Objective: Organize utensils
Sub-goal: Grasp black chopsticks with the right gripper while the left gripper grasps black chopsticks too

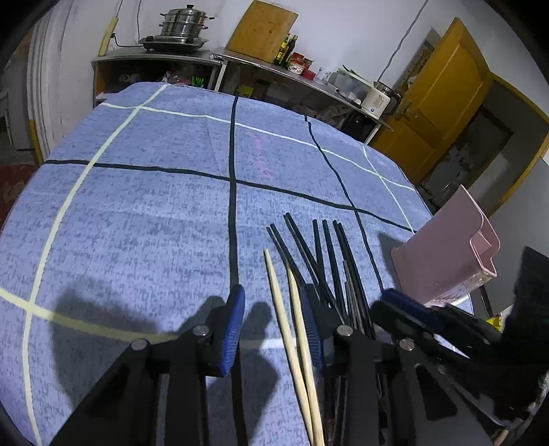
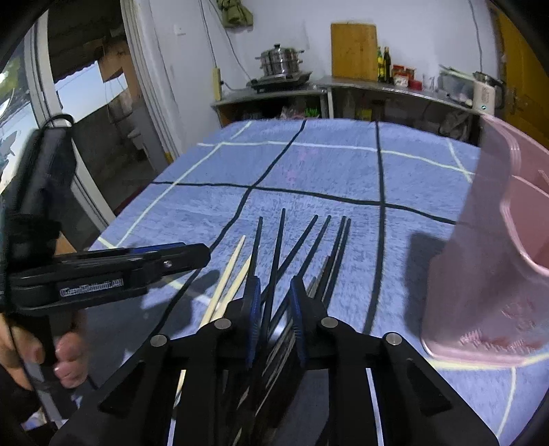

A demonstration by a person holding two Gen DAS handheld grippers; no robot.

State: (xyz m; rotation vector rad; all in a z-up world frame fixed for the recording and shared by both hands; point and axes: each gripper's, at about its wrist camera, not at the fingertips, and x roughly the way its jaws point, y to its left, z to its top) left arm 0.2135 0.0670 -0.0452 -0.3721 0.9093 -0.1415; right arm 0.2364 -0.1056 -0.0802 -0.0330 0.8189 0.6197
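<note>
Two pale wooden chopsticks (image 1: 286, 319) lie on the blue cloth between the pads of my left gripper (image 1: 272, 329). A gap shows on their left side, so the jaws are open. Several black chopsticks (image 1: 322, 254) fan out just to the right, with a few grey metal ones (image 1: 353, 302) among them. In the right wrist view my right gripper (image 2: 274, 308) straddles the black chopsticks (image 2: 278, 247) with its jaws narrow, and I see no clear pinch. A pink plastic utensil holder (image 2: 497, 260) stands at the right. A hand (image 2: 65, 356) holds the left gripper (image 2: 192, 255).
The blue checked tablecloth (image 1: 137, 212) covers the table, whose right edge runs near the pink holder (image 1: 442, 254). A counter along the back wall carries a steel steamer pot (image 1: 183, 25), a wooden cutting board (image 1: 262, 31) and bottles. A yellow door (image 1: 442, 103) is at the right.
</note>
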